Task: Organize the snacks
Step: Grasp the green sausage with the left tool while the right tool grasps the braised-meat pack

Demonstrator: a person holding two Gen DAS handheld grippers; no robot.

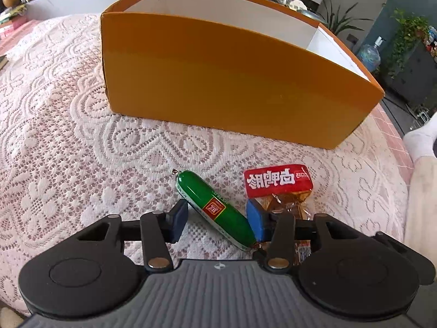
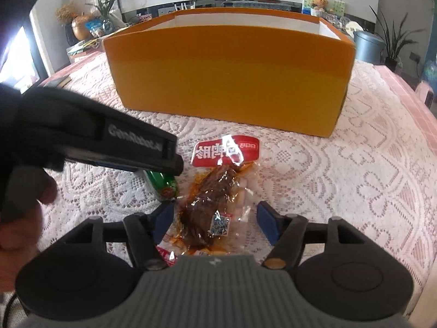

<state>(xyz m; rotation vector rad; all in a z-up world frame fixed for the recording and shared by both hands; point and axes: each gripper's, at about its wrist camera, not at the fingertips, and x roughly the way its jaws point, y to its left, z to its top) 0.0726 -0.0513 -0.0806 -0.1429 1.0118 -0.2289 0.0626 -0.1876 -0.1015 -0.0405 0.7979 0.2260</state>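
Observation:
A green sausage (image 1: 215, 209) lies on the lace tablecloth between the open fingers of my left gripper (image 1: 217, 220); its end also shows in the right wrist view (image 2: 164, 187). A red-topped clear pack of braised meat (image 2: 215, 199) lies between the open fingers of my right gripper (image 2: 215, 225); it also shows in the left wrist view (image 1: 278, 184), just right of the sausage. An open orange box (image 1: 232, 87) with white inside stands behind both snacks, and also shows in the right wrist view (image 2: 232, 76). The left gripper's body (image 2: 95, 142) crosses the right wrist view and hides most of the sausage.
The table has a white lace cloth (image 1: 68, 136) over pink. Its right edge (image 1: 396, 142) is close to the box. A grey bin (image 2: 367, 46) and potted plants (image 2: 393, 41) stand beyond the table.

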